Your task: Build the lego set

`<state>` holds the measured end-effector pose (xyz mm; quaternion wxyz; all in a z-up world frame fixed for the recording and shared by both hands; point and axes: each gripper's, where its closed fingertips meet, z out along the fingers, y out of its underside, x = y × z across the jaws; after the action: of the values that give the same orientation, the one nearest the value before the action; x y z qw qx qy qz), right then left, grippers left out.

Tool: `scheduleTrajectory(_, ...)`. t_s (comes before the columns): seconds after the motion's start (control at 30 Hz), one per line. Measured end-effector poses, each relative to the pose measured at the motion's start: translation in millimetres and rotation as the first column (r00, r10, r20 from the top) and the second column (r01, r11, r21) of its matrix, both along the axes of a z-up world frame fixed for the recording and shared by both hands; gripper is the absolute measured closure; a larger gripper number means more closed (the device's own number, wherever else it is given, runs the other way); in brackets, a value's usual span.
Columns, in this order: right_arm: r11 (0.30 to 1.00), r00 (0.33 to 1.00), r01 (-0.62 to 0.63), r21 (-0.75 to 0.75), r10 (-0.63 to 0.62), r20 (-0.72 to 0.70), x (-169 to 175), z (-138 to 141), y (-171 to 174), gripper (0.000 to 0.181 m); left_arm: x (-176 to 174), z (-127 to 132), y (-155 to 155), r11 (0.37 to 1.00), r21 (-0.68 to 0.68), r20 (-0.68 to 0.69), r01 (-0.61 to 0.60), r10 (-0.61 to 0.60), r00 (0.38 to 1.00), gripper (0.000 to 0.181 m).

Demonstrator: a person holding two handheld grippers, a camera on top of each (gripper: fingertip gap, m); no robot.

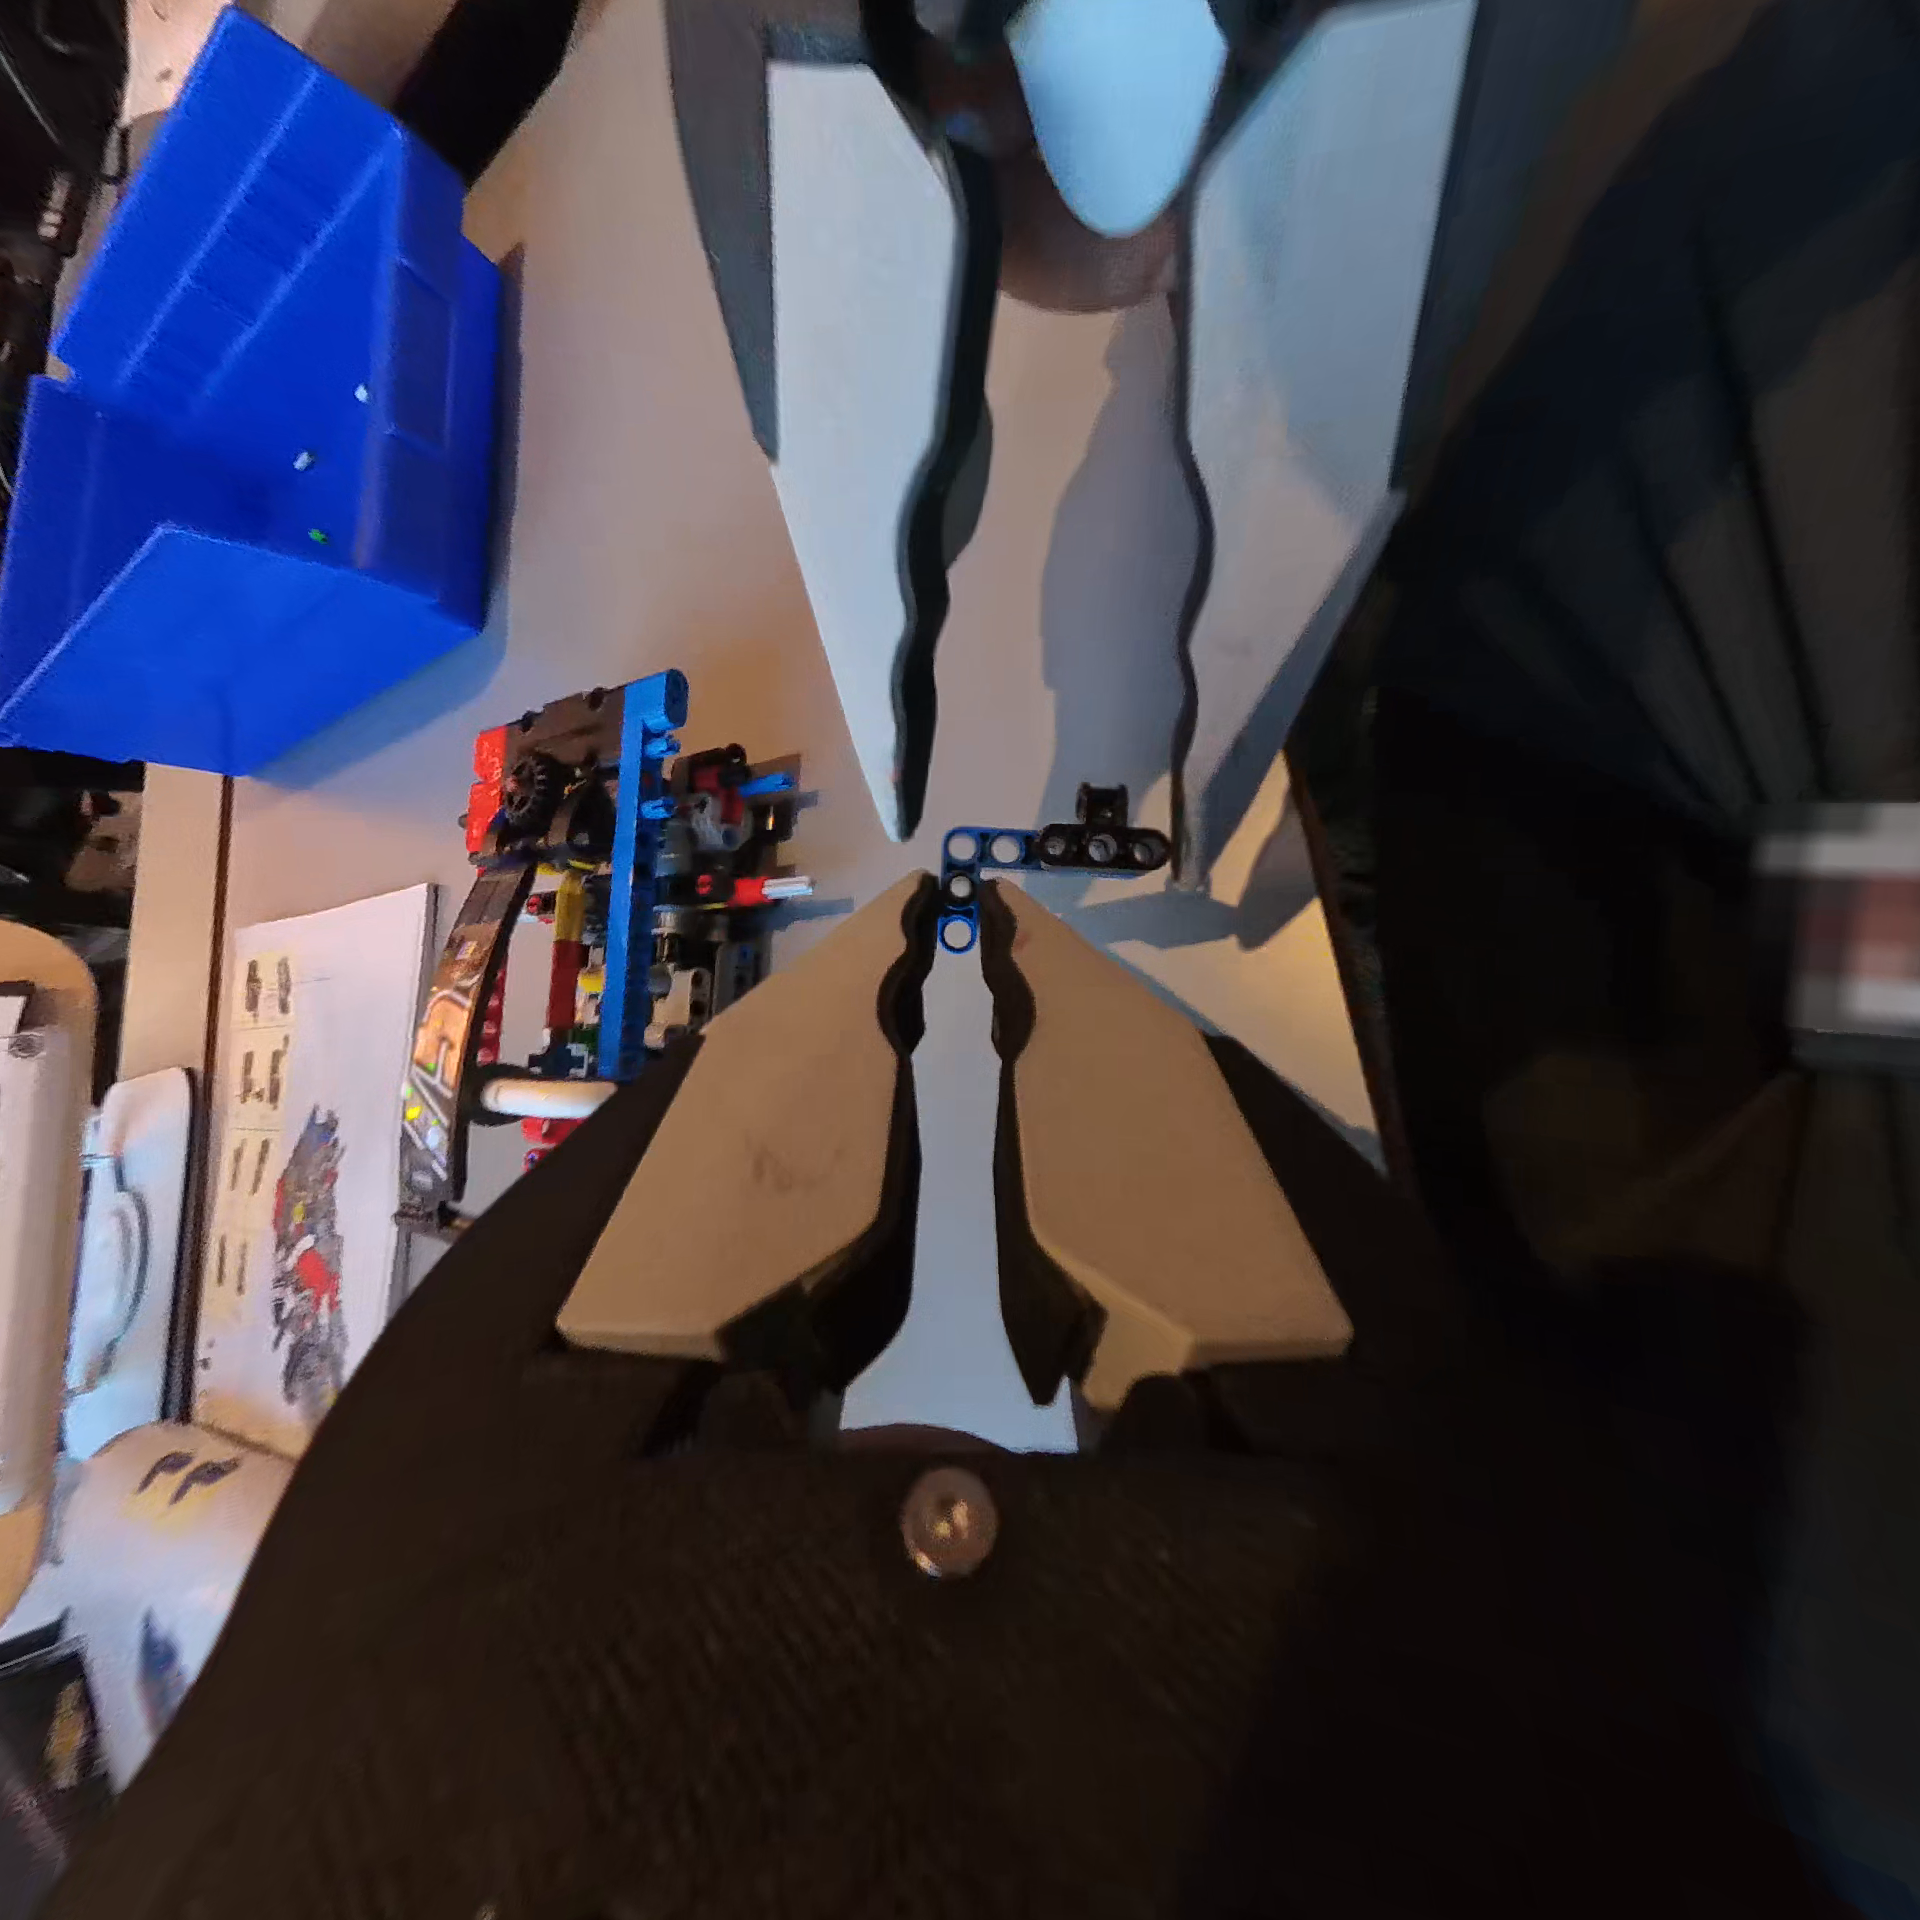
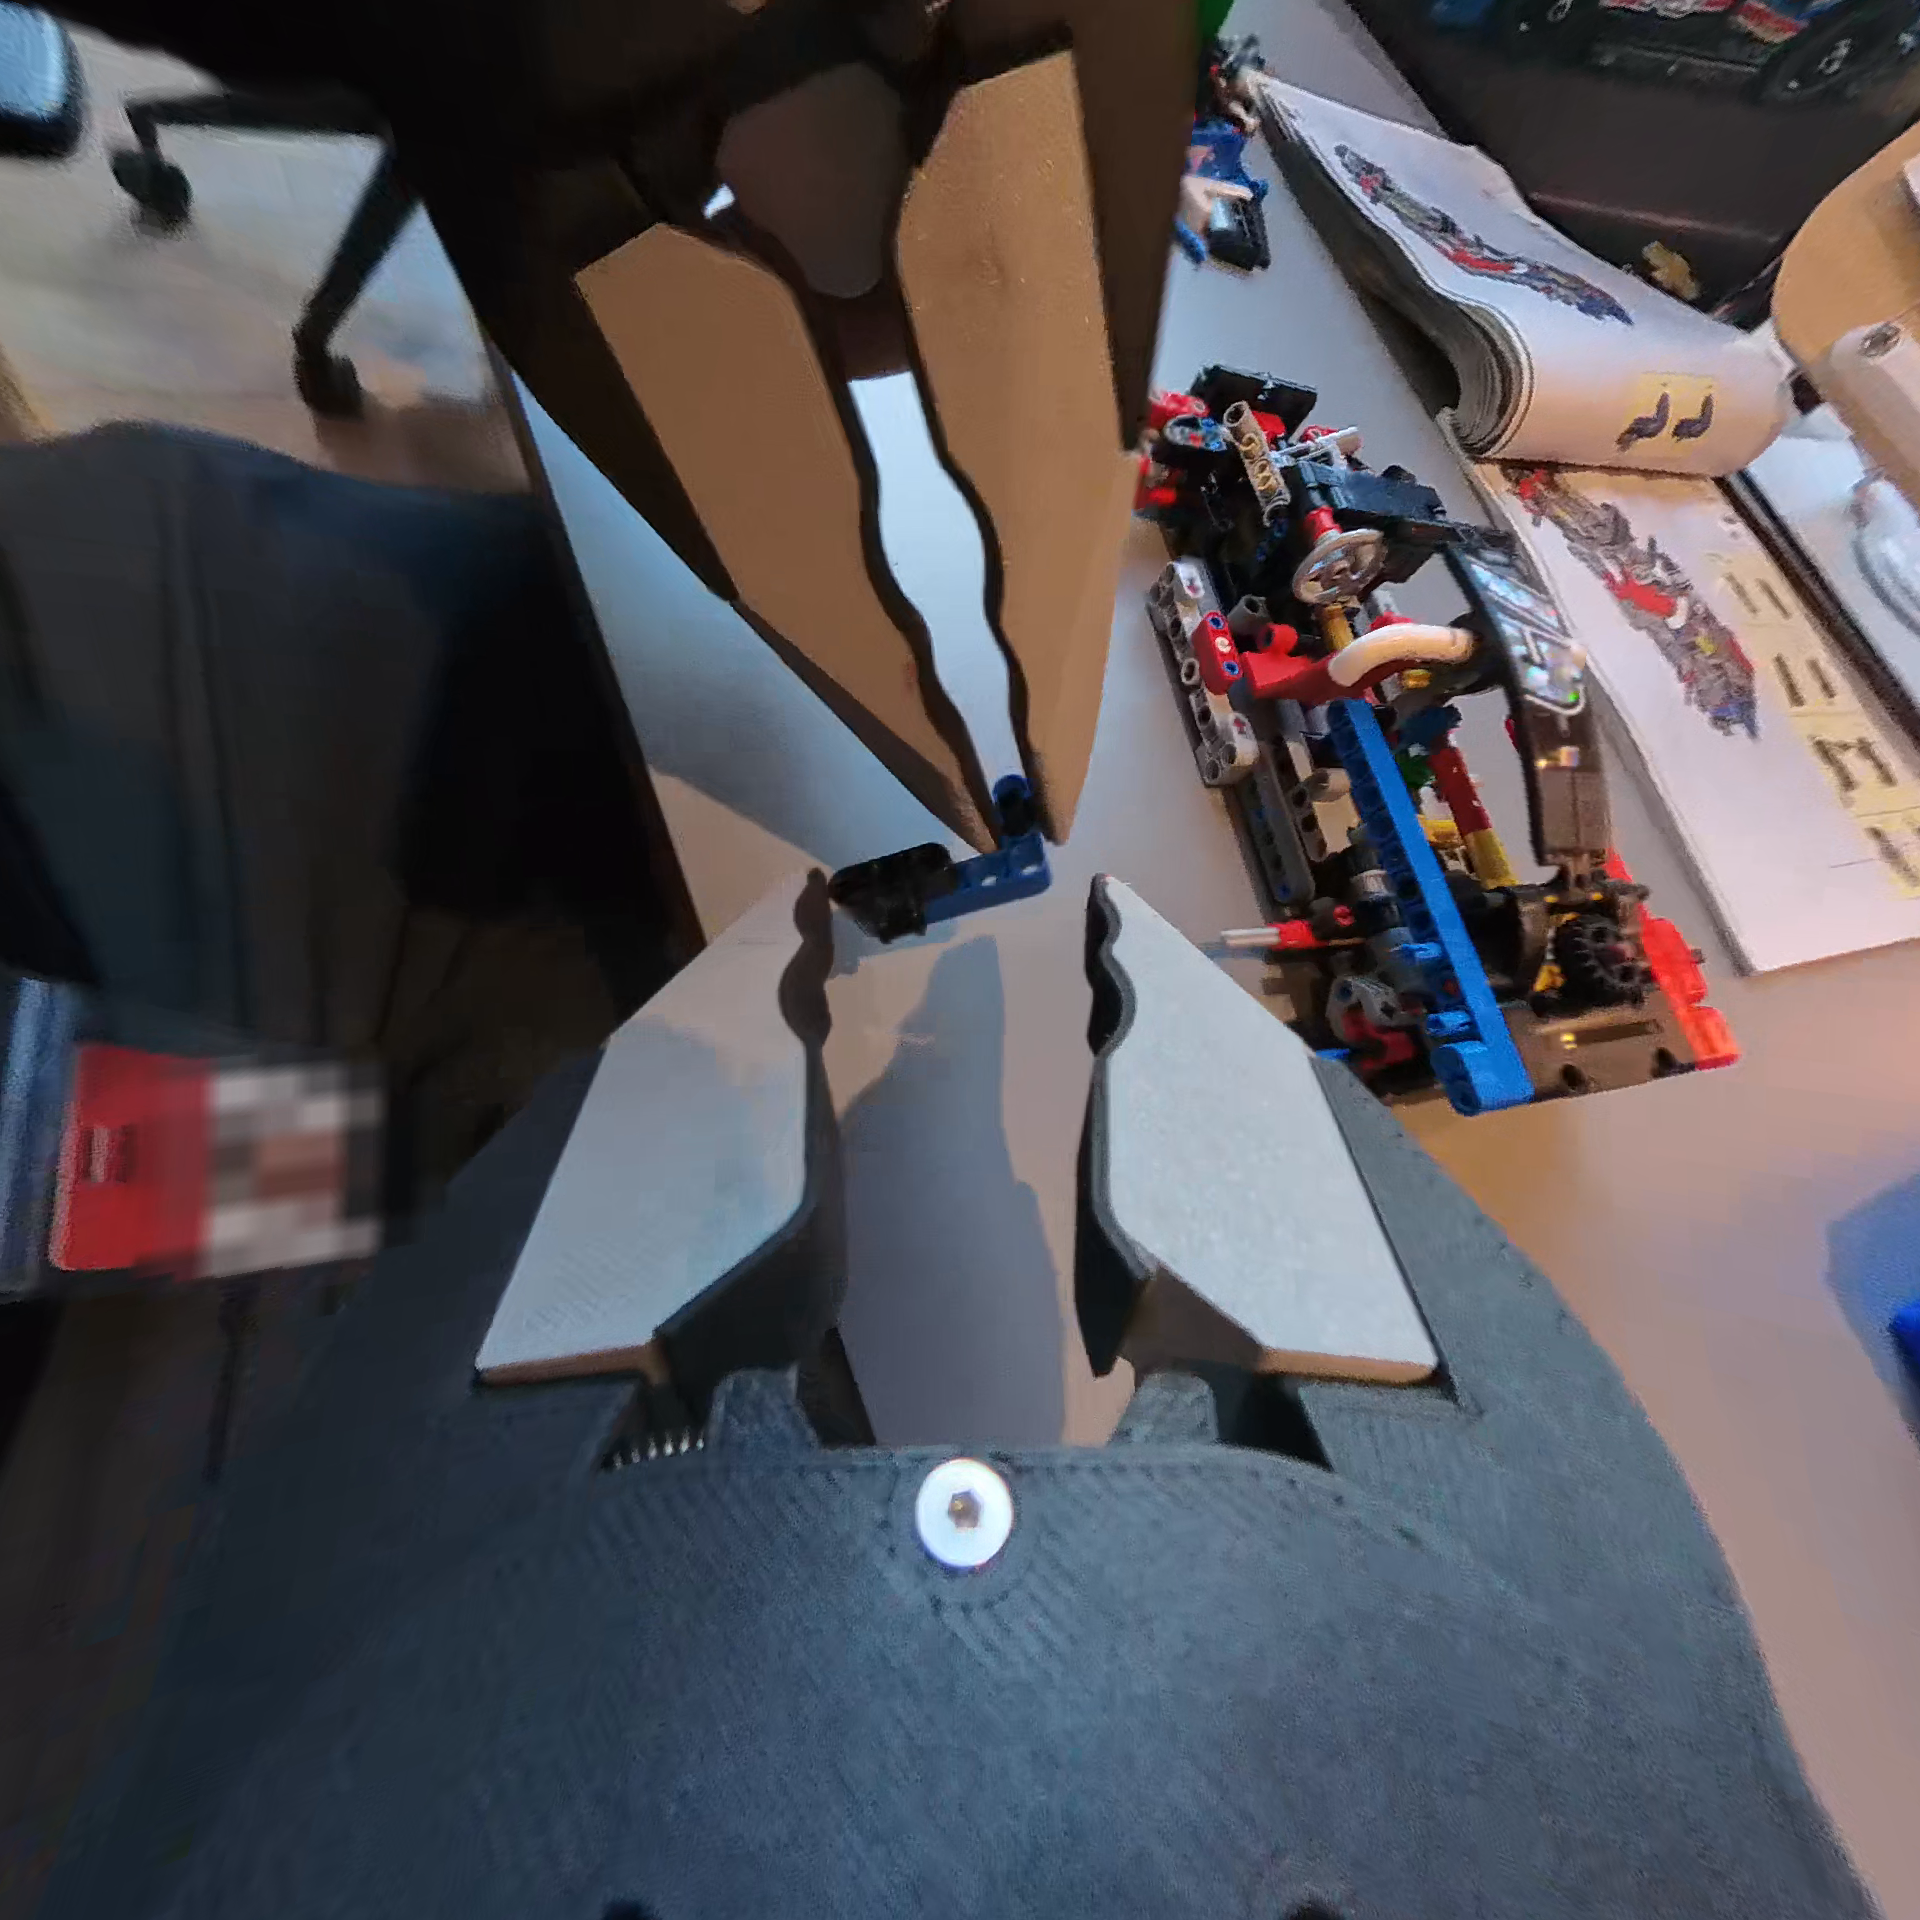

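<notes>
Your left gripper (image 1: pixel 958 894) pinches the short leg of the blue L-shaped beam (image 1: pixel 966 868) at its fingertips; a black piece (image 1: pixel 1103 844) is joined to the beam's long leg; your right gripper (image 2: pixel 961 904) faces it with fingers spread, gripping nothing; the half-built lego model (image 2: pixel 1455 779) lies on the table (image 2: pixel 1558 1247) nearby, beside the instruction booklet (image 2: pixel 1704 665)

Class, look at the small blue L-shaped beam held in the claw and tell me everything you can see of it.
The small blue L-shaped plastic beam has round pin holes along both arms. One arm is pinched between the tips of the left claw, which is shut on it. The other arm sticks out sideways and carries a black holed connector piece at its end. It is held above the pale tabletop, near the table edge. The open right claw faces it, one tip close to the black piece.
</notes>
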<state>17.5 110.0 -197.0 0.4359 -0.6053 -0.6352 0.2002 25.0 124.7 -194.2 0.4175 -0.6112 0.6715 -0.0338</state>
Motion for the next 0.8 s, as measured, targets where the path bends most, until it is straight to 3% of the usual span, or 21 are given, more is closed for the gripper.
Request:
scheduleTrajectory(0.17, 0.990, 0.997, 0.011, 0.143, -0.021, 0.070, 8.3, -9.2, 5.6, 0.138, 19.1, 0.9, -1.7, 0.982, -0.188, 0.105, -0.010, 0.031, 0.994, 0.176)
scheduleTrajectory(0.3, 0.992, 0.996, 0.060, 0.111, -0.067, 0.061, 18.7, -14.9, 14.8, 0.142, 24.5, -3.0, 6.1, 0.956, -0.293, 0.134, -0.030, 0.072, 0.988, 0.175)
scheduleTrajectory(0.4, 0.984, 0.987, 0.136, 0.112, -0.144, 0.065, 36.0, -16.2, 34.0, 0.142, 15.5, 3.9, 22.3, 0.959, -0.264, 0.110, -0.100, 0.133, 0.985, 0.147)
scheduleTrajectory(0.5, 0.973, 0.971, 0.230, 0.028, -0.232, 0.052, 60.4, -15.4, 55.4, 0.143, -14.7, 25.6, 60.2, 0.959, -0.166, 0.015, -0.231, 0.237, 0.971, 0.103)
scheduleTrajectory(0.6, 0.946, 0.946, 0.322, -0.039, -0.319, 0.062, 84.8, -20.6, 75.8, 0.143, -40.5, 34.3, 97.7, 0.950, -0.137, -0.131, -0.282, 0.265, 0.955, 0.098)
scheduleTrajectory(0.7, 0.931, 0.935, 0.354, -0.089, -0.351, 0.049, 96.7, -23.9, 86.5, 0.143, -41.8, 13.8, 102.0, 0.926, -0.313, -0.223, -0.210, 0.143, 0.964, 0.092)
scheduleTrajectory(0.8, 0.923, 0.933, 0.360, -0.137, -0.358, 0.039, 101.9, -25.8, 92.2, 0.143, -47.4, 0.0, 114.0, 0.906, -0.376, -0.316, -0.196, 0.074, 0.946, 0.087)
